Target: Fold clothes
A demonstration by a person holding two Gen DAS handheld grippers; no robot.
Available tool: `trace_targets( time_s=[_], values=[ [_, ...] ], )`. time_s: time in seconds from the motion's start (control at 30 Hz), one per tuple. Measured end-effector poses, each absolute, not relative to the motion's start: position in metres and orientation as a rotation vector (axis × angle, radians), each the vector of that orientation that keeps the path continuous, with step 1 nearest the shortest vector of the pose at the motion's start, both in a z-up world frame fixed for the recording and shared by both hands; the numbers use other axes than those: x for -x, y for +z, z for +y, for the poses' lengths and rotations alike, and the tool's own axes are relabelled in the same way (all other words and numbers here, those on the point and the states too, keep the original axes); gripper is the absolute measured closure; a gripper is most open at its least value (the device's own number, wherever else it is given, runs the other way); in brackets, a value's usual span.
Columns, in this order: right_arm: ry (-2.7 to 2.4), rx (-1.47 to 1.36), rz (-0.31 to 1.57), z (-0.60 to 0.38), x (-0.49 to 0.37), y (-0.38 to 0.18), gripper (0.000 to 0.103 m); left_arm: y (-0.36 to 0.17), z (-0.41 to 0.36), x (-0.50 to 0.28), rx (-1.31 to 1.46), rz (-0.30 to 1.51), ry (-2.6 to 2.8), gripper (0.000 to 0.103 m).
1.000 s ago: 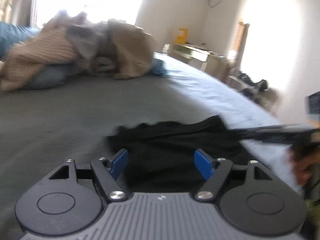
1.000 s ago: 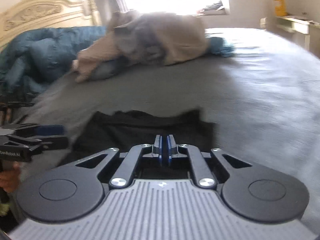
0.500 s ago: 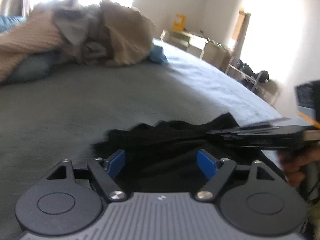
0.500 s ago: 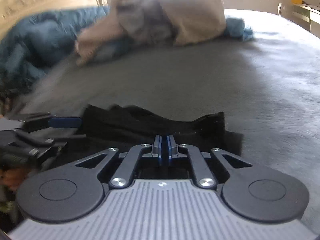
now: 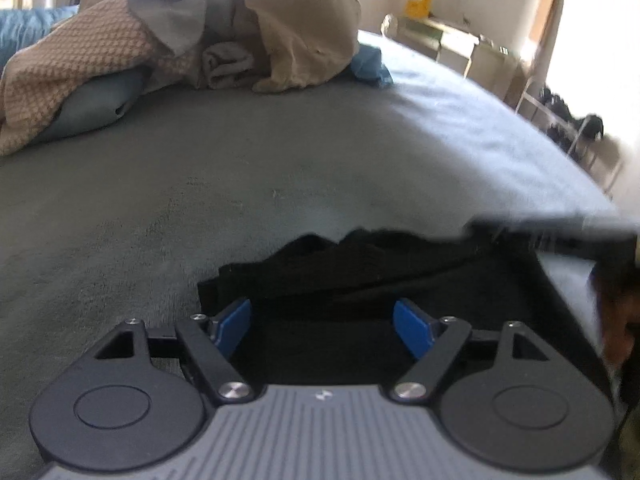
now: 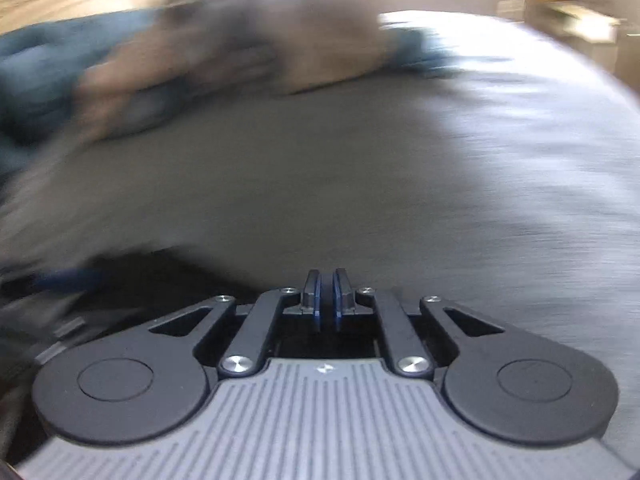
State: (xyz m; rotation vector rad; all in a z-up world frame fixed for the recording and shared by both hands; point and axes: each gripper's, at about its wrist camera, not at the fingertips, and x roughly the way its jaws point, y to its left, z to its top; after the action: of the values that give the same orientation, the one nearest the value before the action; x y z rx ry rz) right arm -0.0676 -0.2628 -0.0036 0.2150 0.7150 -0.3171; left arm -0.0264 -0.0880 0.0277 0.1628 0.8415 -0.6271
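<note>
1. Left gripper [image 5: 322,326]: fingers spread wide, nothing grasped, over the black garment [image 5: 360,276].
2. Right gripper [image 6: 326,300]: clenched on the garment's edge.
3. Garment lies at the bed [image 5: 200,184] near edge; clothes pile [image 5: 180,36] far side.

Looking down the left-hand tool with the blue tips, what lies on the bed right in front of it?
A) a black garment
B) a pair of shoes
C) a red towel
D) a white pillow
A. A crumpled black garment lies on the grey bed cover just ahead of the left gripper, whose blue pads stand wide apart, not pressing on it.
</note>
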Motion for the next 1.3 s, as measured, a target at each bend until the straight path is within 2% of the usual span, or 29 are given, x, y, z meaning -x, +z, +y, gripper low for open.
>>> trace_targets(
  time_s=[0.2,0.33,0.43,0.6,0.8,0.87,1.1,1.3],
  values=[
    [-0.161,-0.271,0.681,-0.253,0.105,0.018,0.094,0.026,-0.095,0.035,-0.208,0.835,-0.584,0.020],
    [-0.239,-0.266,0.733,-0.260,0.094,0.009,0.103,0.025,-0.098,0.041,-0.236,0.822,-0.571,0.019],
    [-0.373,-0.231,0.698,-0.263,0.108,0.023,0.095,0.023,-0.098,0.043,-0.241,0.818,-0.564,0.019],
    [-0.252,-0.161,0.678,-0.235,0.130,0.047,0.095,0.025,-0.098,0.043,-0.250,0.818,-0.562,0.018],
    [-0.267,-0.138,0.783,-0.240,0.123,0.017,0.096,0.024,-0.100,0.046,-0.270,0.803,-0.554,0.017],
    [-0.357,-0.111,0.757,-0.242,0.133,0.022,0.089,0.023,-0.100,0.046,-0.277,0.799,-0.552,0.016],
    [-0.271,-0.105,0.688,-0.215,0.173,0.052,0.089,0.022,-0.105,0.046,-0.286,0.794,-0.535,0.014],
    [-0.166,-0.102,0.785,-0.193,0.163,0.027,0.088,0.021,-0.104,0.047,-0.294,0.790,-0.536,0.013]
  ],
)
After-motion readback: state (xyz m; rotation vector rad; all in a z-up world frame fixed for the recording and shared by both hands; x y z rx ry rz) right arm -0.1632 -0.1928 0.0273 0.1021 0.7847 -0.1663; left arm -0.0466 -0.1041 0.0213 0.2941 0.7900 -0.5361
